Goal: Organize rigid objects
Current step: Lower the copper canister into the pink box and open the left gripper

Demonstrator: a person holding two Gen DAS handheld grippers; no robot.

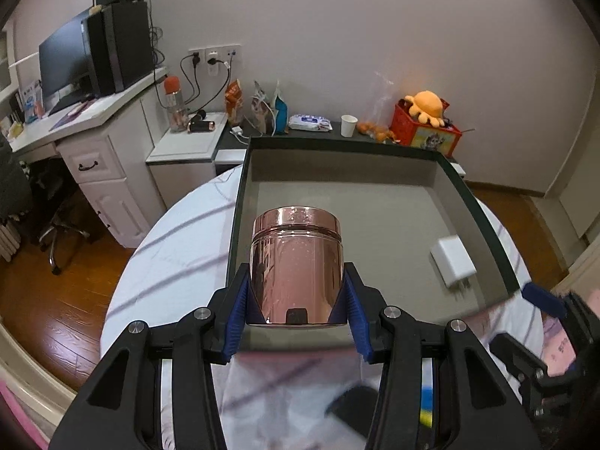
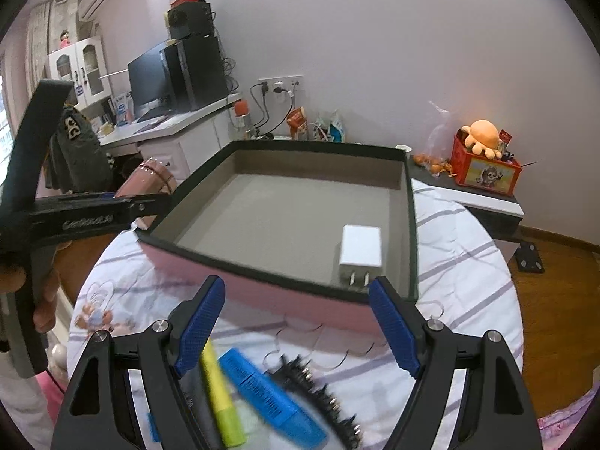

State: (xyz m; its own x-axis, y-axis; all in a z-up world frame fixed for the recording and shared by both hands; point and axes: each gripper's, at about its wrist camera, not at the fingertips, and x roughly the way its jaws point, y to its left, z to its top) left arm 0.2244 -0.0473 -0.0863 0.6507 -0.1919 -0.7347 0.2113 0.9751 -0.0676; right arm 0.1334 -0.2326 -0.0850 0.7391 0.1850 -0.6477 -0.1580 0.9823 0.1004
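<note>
The left claw [image 1: 296, 300] pointed steeply downward, its blue pads [image 1: 240, 315] pressed against both sides of a rose-gold canister [image 1: 296, 262]. A hand [image 2: 45, 296] gripped its black handle from below. The right claw [image 2: 296, 326] also tilted downward, jaws spread wide with nothing between them.

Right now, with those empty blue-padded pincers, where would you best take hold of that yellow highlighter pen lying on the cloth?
Grip the yellow highlighter pen across its slim barrel near the middle, coming from above. It lies flat on the cloth between the open right gripper fingers, close beside the blue rectangular box, so only the narrow width fits cleanly.
</note>
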